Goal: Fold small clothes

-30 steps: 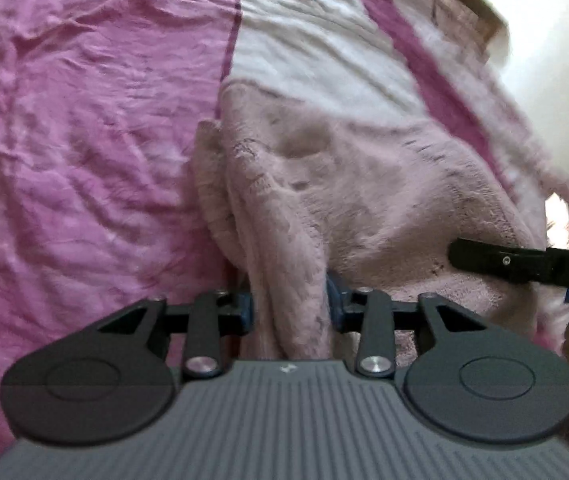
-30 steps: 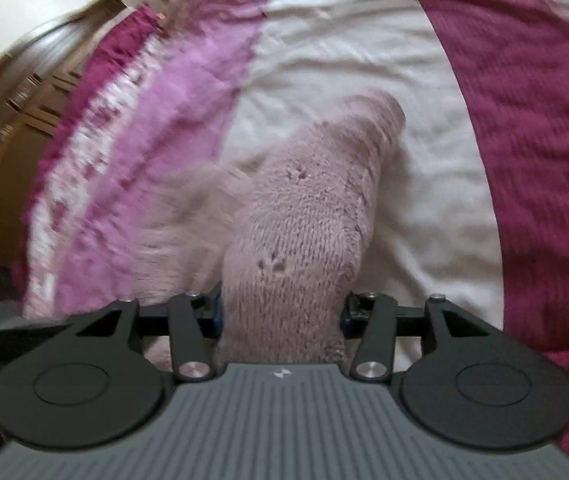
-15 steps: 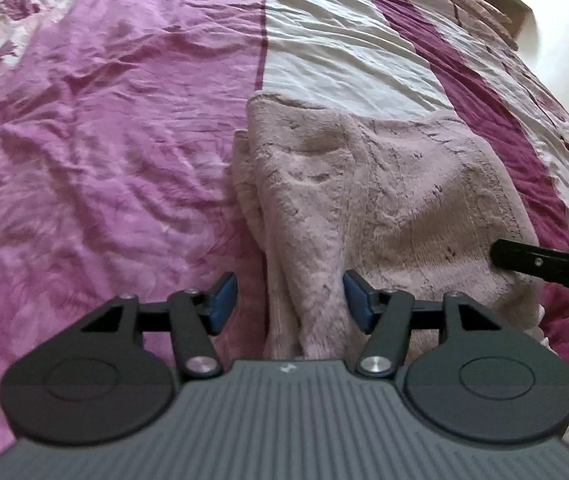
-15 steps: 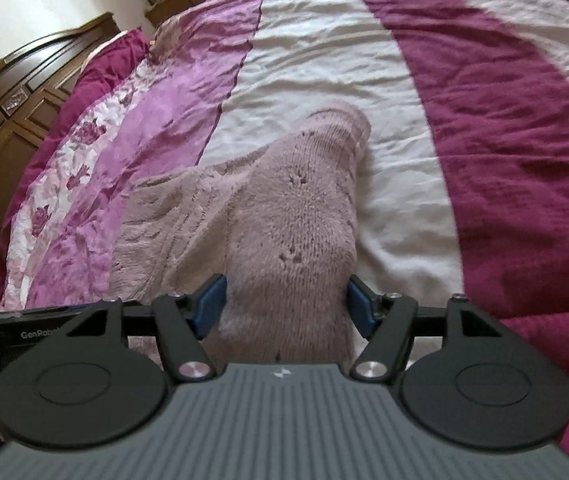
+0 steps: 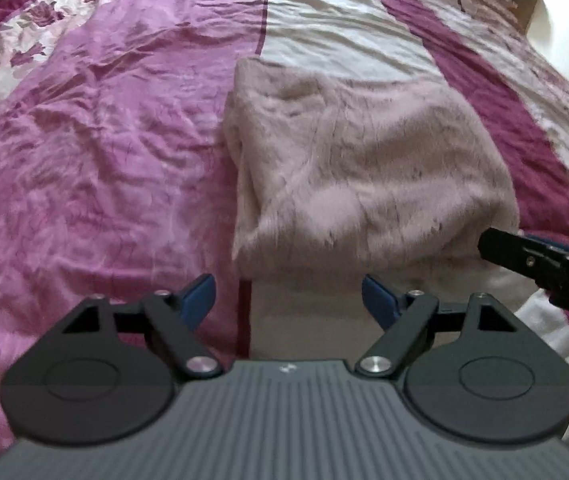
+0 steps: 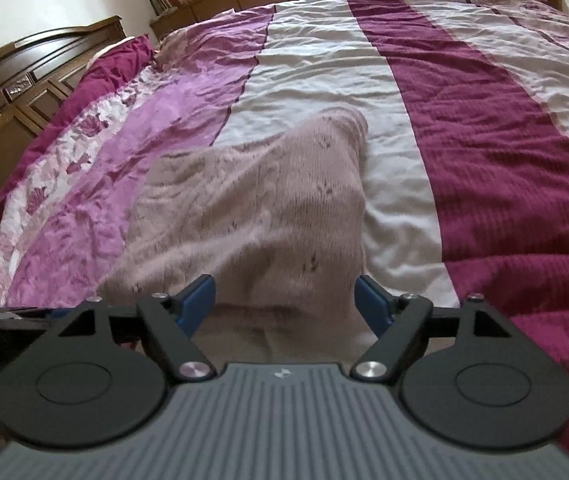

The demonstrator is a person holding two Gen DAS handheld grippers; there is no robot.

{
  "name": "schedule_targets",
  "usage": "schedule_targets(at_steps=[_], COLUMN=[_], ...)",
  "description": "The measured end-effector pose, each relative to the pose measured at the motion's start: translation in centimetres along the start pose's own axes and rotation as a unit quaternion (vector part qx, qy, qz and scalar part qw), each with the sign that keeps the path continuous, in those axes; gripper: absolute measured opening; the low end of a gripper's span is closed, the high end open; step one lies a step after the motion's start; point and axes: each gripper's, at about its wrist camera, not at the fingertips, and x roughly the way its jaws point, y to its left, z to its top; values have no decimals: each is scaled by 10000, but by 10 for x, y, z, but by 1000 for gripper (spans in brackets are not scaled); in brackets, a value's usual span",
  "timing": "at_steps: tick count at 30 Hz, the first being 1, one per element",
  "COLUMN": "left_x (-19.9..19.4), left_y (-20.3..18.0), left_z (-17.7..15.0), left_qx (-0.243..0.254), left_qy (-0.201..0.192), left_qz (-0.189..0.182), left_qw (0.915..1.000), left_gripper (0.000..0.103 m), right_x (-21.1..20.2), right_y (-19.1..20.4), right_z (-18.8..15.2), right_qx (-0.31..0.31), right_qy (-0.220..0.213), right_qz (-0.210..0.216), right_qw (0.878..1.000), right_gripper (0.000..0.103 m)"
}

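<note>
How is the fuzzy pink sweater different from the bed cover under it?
The sweater is small, knitted and one pale dusty pink; the bed cover is huge, smooth and striped in bright pink, white and dark magenta. The sweater lies folded in layers, while the bed cover is spread out flat and wrinkled. Both are soft pinkish cloth.

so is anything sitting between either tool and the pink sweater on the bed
Nothing visible does. The left tool has its jaws opening over bare bedspread, with the pink sweater lying just ahead. The right tool is opening too, with the sweater's near edge running between its blue pads, which don't press on it.
</note>
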Motion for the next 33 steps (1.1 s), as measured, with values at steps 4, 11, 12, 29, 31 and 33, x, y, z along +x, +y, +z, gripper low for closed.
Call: schedule_targets(at_steps=[4, 11, 12, 29, 31, 33], left_x=[2, 11, 12, 20, 20, 20], left_y=[-2, -1, -2, -11, -11, -11], left_z=[-8, -13, -14, -23, -23, -23], left_qx=[-96, -220, -204, 30, 30, 28], left_qy=[31, 186, 206, 276, 279, 280], left_qz=[213, 348, 363, 411, 410, 409], left_qw=[9997, 9990, 9989, 9988, 9988, 9988], left_gripper=[82, 82, 82, 82, 82, 82], right_x=[5, 22, 23, 31, 32, 32], right_y=[3, 6, 6, 4, 4, 4], right_z=[-12, -26, -27, -30, -31, -31], right_qx=[-101, -120, -122, -85, -86, -87], right_qy=[176, 550, 548, 670, 686, 694], right_qz=[-28, -79, -108, -169, -172, -173], right_qw=[9998, 9984, 9984, 9976, 9975, 9974], right_gripper=[88, 88, 88, 88, 88, 88])
